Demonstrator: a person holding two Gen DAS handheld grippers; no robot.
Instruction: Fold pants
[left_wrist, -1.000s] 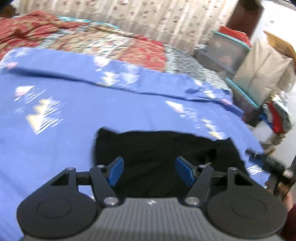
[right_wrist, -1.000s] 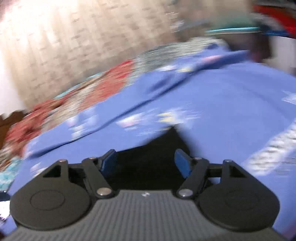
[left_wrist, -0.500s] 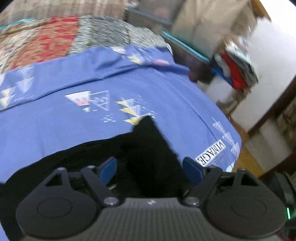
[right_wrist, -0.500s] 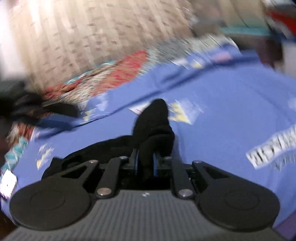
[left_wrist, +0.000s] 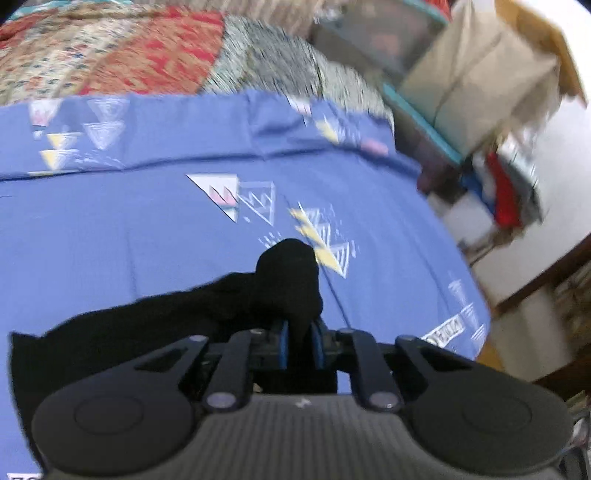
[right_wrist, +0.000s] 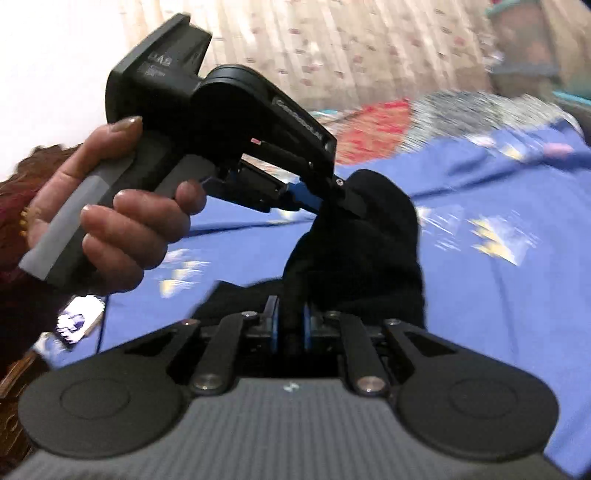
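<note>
Pinching a bunched fold of the black pants (left_wrist: 284, 280), the left gripper (left_wrist: 300, 343) has its blue fingers (left_wrist: 282, 345) clamped tight on the cloth. The right gripper (right_wrist: 291, 330) is likewise closed on a raised hump of the same fabric (right_wrist: 354, 258), and both grips sit close together (the left tool, held in a hand (right_wrist: 110, 221), shows in the right wrist view). The rest of the pants trails down onto the blue patterned sheet (left_wrist: 147, 229) on the bed, with a red quilt (left_wrist: 129, 48) beyond
</note>
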